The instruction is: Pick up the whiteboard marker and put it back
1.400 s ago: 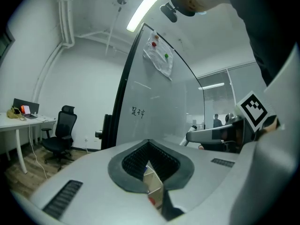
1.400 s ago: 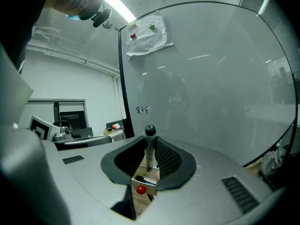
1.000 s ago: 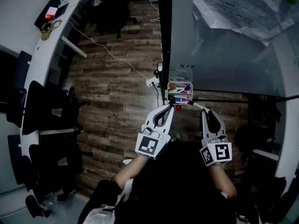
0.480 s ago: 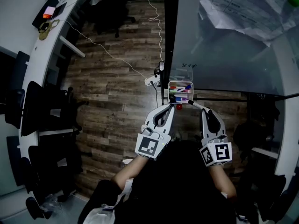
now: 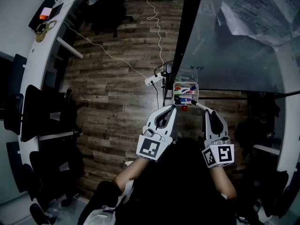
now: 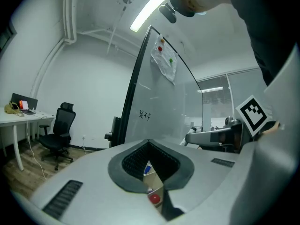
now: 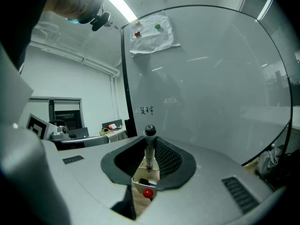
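A black-capped whiteboard marker [image 7: 149, 149] stands nearly upright between the fingertips of my right gripper [image 7: 149, 140], which is shut on it. In the head view the marker [image 5: 198, 105] juts from the right gripper [image 5: 206, 111] toward the small clear tray [image 5: 186, 85] of coloured markers fixed to the whiteboard [image 5: 225, 55]. The tray [image 7: 139, 184] lies just beyond and below the held marker, with a red ball [image 7: 147, 193] under it. My left gripper [image 5: 172, 108] hovers beside the tray's near left corner, tips together and holding nothing. The left gripper [image 6: 149, 144] faces the board edge.
Papers [image 5: 258, 8] are pinned high on the glass whiteboard, with small writing [image 7: 146, 110] above the tray. A power strip and cord [image 5: 151, 82] lie on the wooden floor by the board's stand. Office chairs [image 5: 37, 107] and a curved white desk [image 5: 42, 46] are at the left.
Both grippers stay where they were beside the tray, and the marker is still held. Only the head view has drifted a little, shifting the board and tray rightward in the picture.
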### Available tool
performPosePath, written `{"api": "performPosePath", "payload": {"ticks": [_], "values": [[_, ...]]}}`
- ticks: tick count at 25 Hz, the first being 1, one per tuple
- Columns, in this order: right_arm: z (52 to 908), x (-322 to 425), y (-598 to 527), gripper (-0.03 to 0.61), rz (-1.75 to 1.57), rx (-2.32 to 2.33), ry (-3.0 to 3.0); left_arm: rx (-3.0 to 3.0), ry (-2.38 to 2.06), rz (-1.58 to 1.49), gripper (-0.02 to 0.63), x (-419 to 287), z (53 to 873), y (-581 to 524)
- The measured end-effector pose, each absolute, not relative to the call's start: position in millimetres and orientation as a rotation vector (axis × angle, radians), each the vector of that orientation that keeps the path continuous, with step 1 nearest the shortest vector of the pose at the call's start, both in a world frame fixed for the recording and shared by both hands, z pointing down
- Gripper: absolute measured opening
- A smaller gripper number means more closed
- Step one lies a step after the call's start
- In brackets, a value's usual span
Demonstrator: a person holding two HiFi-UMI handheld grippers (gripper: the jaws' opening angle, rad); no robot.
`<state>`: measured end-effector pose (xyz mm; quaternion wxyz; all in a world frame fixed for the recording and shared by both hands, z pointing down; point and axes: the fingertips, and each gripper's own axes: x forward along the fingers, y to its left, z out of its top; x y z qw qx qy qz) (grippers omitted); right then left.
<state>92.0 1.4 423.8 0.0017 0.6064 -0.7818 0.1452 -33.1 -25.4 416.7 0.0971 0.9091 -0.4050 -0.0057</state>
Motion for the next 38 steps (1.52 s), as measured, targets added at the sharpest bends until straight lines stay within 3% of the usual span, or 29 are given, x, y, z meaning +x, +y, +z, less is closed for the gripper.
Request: {"api": "performPosePath", "payload": {"ticks": [38], "values": [[448.3,112.3,-37.8,0.078,0.513,1.884,-2.433,2.72,-1.185,0.002,0.006,-6.0,414.0,-54.5]]}}
